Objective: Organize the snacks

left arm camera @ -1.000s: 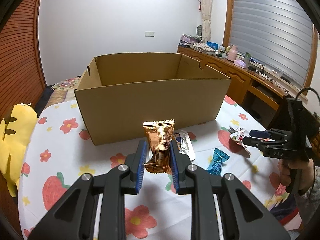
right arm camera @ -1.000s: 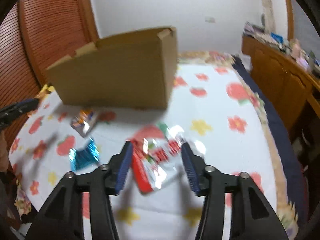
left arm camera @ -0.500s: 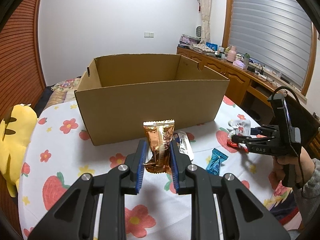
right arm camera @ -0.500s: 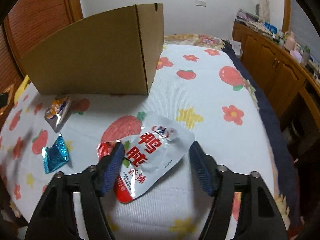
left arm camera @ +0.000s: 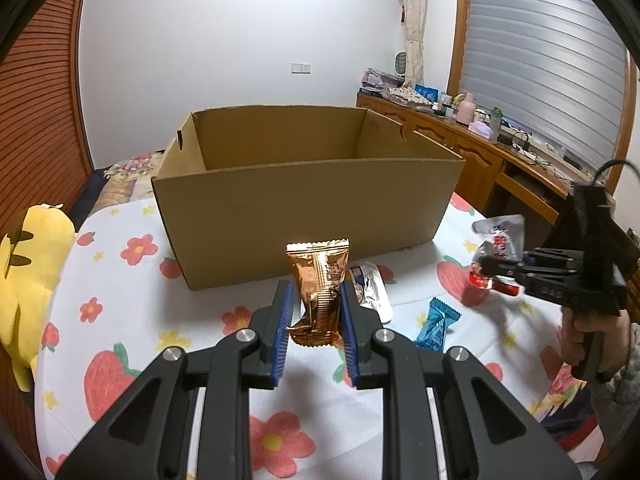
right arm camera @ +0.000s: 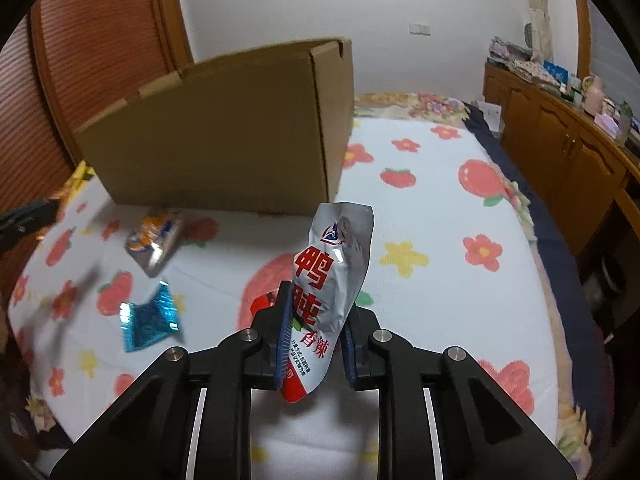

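My left gripper (left arm camera: 316, 300) is shut on a copper foil snack packet (left arm camera: 319, 264), held upright just in front of the open cardboard box (left arm camera: 304, 208). The jaws of my right gripper (right arm camera: 316, 320) are closing, and the pads press on a silver and red pouch (right arm camera: 336, 252) that stands up off the cloth. In the left wrist view that gripper (left arm camera: 490, 266) holds the pouch (left arm camera: 500, 232) at the right of the box. A blue candy (left arm camera: 434, 326) and a silver and orange packet (left arm camera: 372, 288) lie on the flowered tablecloth (left arm camera: 132, 360) between the two grippers.
The box (right arm camera: 224, 132) fills the far middle of the table. A yellow plush toy (left arm camera: 28, 276) sits at the left edge. A wooden sideboard (left arm camera: 480, 148) with clutter runs along the right wall. A person's hand (left arm camera: 596, 336) grips the right handle.
The right gripper's jaws have closed around the silver and red pouch, which has come up from lying flat on the cloth. The left gripper and its copper packet have not moved.
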Tool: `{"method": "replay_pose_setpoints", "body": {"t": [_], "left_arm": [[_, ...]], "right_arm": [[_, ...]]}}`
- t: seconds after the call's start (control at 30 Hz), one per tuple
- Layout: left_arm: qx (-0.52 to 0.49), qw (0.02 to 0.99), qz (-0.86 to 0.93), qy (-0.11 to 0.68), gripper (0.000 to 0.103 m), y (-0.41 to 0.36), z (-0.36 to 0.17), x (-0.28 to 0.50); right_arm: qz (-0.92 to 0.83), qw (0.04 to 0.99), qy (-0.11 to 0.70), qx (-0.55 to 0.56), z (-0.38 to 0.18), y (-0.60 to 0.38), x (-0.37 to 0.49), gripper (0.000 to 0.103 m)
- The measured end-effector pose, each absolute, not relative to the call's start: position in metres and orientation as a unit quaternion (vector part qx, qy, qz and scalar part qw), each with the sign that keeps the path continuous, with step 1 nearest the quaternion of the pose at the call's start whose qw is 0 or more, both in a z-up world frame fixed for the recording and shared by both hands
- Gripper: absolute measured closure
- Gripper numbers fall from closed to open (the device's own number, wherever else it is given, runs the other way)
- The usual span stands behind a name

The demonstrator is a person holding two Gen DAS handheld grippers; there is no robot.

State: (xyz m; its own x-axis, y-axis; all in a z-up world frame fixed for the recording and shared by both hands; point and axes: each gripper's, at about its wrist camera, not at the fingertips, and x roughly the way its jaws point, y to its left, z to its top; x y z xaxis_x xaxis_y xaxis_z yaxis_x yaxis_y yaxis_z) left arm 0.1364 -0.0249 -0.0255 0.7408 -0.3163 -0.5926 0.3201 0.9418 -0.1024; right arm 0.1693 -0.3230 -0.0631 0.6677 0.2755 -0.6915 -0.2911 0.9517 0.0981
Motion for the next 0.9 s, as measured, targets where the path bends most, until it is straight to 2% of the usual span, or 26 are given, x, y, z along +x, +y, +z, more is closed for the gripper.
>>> {"method": "replay_pose_setpoints", "body": {"t": [0.5,0.9], "left_arm": [[0.01,0.949,-0.16,0.273,0.082,-0.022,0.025,0.18],[0.014,0.947,-0.137,0.29,0.082,-0.021,0.026,0.223]], "right_arm": [[0.205,0.939,0.273,-0.049,0.039,-0.284,0.167,0.084],[0.207,0.938,0.272,-0.053,0.05,-0.26,0.221,0.084]]}}
